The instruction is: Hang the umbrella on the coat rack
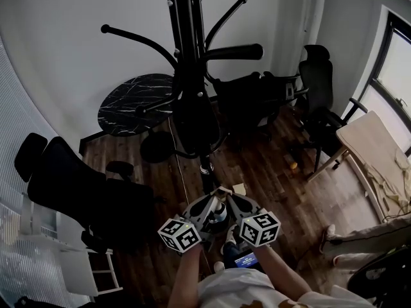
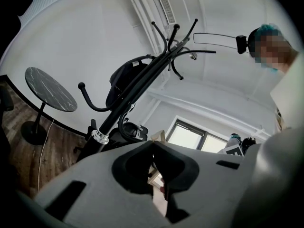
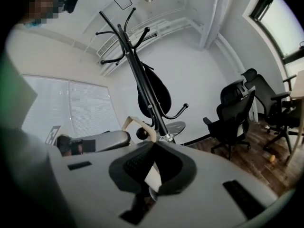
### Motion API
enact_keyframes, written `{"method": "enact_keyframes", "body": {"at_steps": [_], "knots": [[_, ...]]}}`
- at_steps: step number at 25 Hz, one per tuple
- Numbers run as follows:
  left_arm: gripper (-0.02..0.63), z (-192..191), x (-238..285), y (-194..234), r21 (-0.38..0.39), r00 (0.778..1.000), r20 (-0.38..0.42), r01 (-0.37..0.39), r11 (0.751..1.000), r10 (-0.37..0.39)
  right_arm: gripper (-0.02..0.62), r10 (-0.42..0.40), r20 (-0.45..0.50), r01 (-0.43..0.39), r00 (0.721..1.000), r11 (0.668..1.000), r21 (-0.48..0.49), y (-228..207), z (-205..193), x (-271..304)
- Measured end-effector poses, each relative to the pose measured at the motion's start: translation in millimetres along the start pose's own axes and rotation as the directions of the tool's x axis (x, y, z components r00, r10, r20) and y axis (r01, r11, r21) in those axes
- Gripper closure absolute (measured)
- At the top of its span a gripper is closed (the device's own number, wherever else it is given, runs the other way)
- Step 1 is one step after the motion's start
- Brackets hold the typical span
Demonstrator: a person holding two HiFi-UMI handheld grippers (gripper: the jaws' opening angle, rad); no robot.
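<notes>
Closest to us, our left gripper [image 1: 212, 204] and right gripper [image 1: 235, 203] meet tip to tip low in the head view. In the right gripper view our jaws pinch the umbrella [image 3: 137, 123] by its pale wooden crook handle. In the left gripper view the jaws sit almost together on the same pale wood. Past a silver collar [image 1: 206, 167], the furled black length rises away from us towards the coat rack [image 1: 186, 50]. We cannot tell whether its far end touches the pole.

On our left a black chair [image 1: 77, 185] stands close, leaving little room that side. To the right the wood floor [image 1: 270, 165] lies open between us and the rack's foot.

The rack's arms spread to the left and right, with several knobbed ends bare. A dark bag-like shape [image 3: 154, 91] hangs against the pole lower down.

Behind the rack, a round marbled table [image 1: 131, 101] stands at the floor's far edge by the wall. Black office chairs [image 1: 318, 76] crowd the far right corner, and a pale wooden chair [image 1: 372, 146] sits along the right edge under the window [image 1: 398, 63].
</notes>
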State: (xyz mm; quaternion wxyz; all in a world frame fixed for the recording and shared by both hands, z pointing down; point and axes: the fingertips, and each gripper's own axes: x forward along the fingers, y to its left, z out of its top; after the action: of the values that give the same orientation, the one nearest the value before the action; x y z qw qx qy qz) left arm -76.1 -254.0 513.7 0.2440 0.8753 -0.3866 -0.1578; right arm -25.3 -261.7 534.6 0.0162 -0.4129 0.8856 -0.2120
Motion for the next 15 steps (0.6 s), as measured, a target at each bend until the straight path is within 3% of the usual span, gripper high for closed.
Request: {"method": "enact_keyframes", "body": {"at_steps": [15], "knots": [[0.584, -10, 6, 18, -0.016, 0.999, -0.036, -0.011, 1.0, 0.01, 0.581, -0.014, -0.049, 0.014, 0.999, 1.0, -0.002, -10, -10, 13]]}}
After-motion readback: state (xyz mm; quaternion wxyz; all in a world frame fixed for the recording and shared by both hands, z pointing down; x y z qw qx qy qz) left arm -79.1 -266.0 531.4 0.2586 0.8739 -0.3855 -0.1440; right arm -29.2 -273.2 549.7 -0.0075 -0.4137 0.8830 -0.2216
